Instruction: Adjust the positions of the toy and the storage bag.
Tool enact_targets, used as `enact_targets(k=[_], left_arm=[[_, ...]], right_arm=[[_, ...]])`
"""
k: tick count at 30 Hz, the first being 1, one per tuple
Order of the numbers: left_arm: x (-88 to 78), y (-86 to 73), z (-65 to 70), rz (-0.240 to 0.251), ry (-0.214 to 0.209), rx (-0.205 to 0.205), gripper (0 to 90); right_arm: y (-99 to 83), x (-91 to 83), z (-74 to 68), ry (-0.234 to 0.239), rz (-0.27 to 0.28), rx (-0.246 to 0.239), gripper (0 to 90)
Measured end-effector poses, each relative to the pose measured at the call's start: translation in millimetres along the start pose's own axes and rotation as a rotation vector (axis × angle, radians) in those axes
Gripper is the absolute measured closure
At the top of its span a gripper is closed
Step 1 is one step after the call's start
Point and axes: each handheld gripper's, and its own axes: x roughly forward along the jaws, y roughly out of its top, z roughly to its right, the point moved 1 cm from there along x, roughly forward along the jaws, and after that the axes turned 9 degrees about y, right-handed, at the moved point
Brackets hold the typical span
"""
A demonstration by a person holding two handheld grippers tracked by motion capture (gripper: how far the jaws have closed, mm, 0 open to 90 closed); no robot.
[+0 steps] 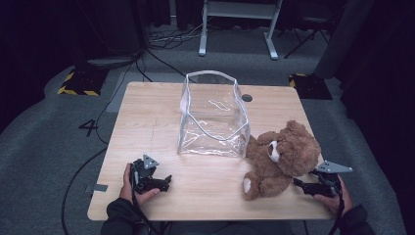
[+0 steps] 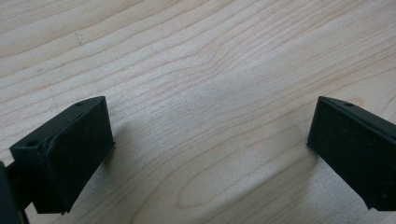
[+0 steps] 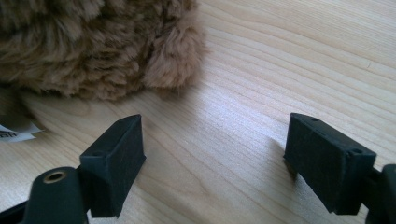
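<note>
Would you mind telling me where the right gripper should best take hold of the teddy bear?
Probably the plush flank nearest the right gripper, coming in from the teddy bear's right side. The bear lies slumped beside the clear bag, its soft fur bulging toward the open jaws, so a thick fold there should pinch well.

Your bench is evenly lit from overhead, surroundings dark; soft shadows under it, high view slightly soft, no glare.

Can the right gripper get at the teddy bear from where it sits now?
Probably yes: the right gripper is open and apart from the teddy bear, with bare table between them.
</note>
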Motion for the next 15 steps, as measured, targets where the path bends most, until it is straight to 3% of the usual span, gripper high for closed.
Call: enact_targets(k=[10,15], left_arm=[[0.0,0.0,-0.1,0.000,-0.001,0.002,0.2],[-0.4,-0.5,0.2,0.002,0.000,0.005,0.5]], right_arm=[[-1.0,-1.6,-0.2,0.003,0.001,-0.003,20.9],[-1.0,-9.2,0.8,0.011,0.032,0.015,21.5]])
